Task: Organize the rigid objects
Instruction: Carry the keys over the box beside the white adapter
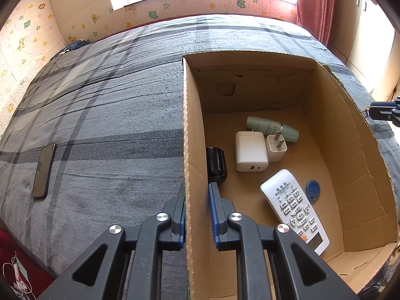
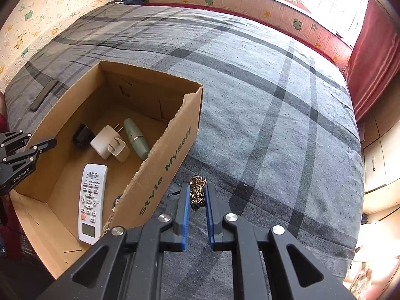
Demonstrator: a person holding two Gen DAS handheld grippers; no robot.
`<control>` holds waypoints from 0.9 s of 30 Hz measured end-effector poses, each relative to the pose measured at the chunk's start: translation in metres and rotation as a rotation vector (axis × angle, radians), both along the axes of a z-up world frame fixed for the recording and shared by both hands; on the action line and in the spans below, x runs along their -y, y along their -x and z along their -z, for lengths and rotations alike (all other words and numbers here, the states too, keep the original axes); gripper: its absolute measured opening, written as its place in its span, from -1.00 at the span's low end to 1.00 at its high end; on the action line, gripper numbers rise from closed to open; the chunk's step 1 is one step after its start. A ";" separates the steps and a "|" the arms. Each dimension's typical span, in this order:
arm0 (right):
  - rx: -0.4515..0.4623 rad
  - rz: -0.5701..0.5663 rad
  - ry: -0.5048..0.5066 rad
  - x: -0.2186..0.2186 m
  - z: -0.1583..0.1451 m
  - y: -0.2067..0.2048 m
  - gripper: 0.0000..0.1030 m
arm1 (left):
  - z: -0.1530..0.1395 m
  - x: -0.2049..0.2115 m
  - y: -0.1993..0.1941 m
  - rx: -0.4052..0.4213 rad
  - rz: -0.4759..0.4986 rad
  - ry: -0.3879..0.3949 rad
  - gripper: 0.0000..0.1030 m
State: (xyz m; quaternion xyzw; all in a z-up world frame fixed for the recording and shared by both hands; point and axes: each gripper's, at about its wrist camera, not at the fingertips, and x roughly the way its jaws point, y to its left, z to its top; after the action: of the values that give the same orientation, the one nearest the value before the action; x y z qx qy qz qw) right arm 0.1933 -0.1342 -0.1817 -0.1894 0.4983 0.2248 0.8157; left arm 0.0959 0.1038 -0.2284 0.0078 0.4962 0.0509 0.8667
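Between our right gripper's (image 2: 197, 200) clenched fingers a gold beaded trinket (image 2: 198, 193) runs lengthwise along them, tip poking past, above the bed (image 2: 275, 115) beside the cardboard box (image 2: 160, 175), whose wall our left gripper (image 1: 197, 200) clamps.

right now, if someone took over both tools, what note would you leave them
Left tool: shut on the left wall of the cardboard box, steadying it.
Right tool: shut on a small gold trinket, above the bed just outside the box.
In the box: remote, two white chargers, green bottle, black item, blue tag.
Left: drop the trinket in; the phone lies on the bed.
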 end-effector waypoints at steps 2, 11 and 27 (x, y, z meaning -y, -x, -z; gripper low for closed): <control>0.011 0.004 -0.004 0.000 -0.008 0.001 -0.79 | 0.000 0.000 0.000 0.000 0.000 0.001 -0.68; 0.059 0.000 -0.006 -0.002 -0.044 0.001 -0.79 | 0.000 0.000 0.000 -0.001 0.001 0.002 -0.68; 0.141 -0.077 -0.039 -0.039 -0.103 0.005 -0.79 | 0.001 0.003 -0.002 -0.001 0.003 -0.001 -0.68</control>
State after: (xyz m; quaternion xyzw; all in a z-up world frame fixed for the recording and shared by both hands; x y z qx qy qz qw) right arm 0.1888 -0.0951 -0.0785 -0.2078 0.4276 0.2515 0.8430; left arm 0.0980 0.1011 -0.2289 0.0090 0.4965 0.0501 0.8665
